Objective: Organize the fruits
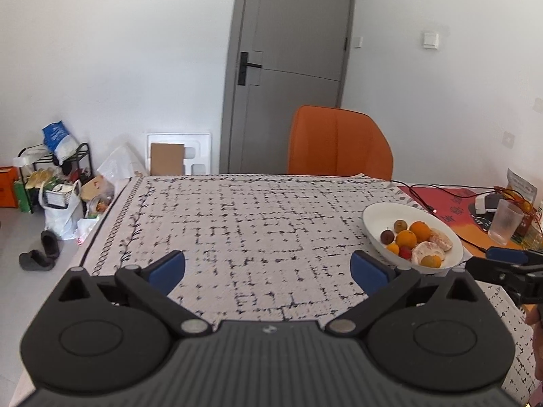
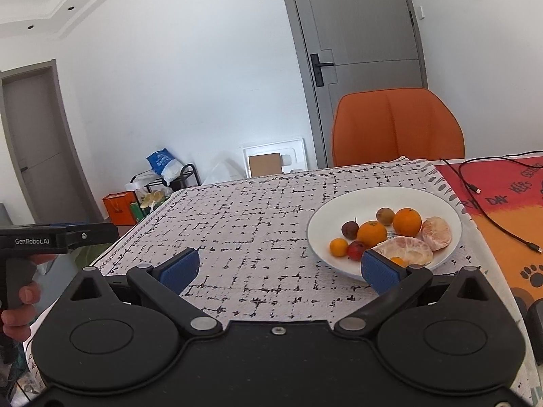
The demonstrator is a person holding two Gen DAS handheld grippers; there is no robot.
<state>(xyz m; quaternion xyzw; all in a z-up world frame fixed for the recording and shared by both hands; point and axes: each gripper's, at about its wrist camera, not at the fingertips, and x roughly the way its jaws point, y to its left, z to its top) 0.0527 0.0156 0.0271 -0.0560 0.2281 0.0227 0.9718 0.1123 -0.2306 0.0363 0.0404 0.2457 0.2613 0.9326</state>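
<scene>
Bright, even daylight with soft shadows; fisheye bending at the edges, dark corners, slight softness.

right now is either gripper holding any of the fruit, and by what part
Nothing is held. The left gripper and right gripper both stand open and empty; the fruit lies in the white bowl.

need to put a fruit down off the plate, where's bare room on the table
The patterned cloth is bare from the white plate across to the table's far-left edge, and up to the orange chair. Crowded: the red mat beyond the plate, with cables; a plastic cup further along.
</scene>
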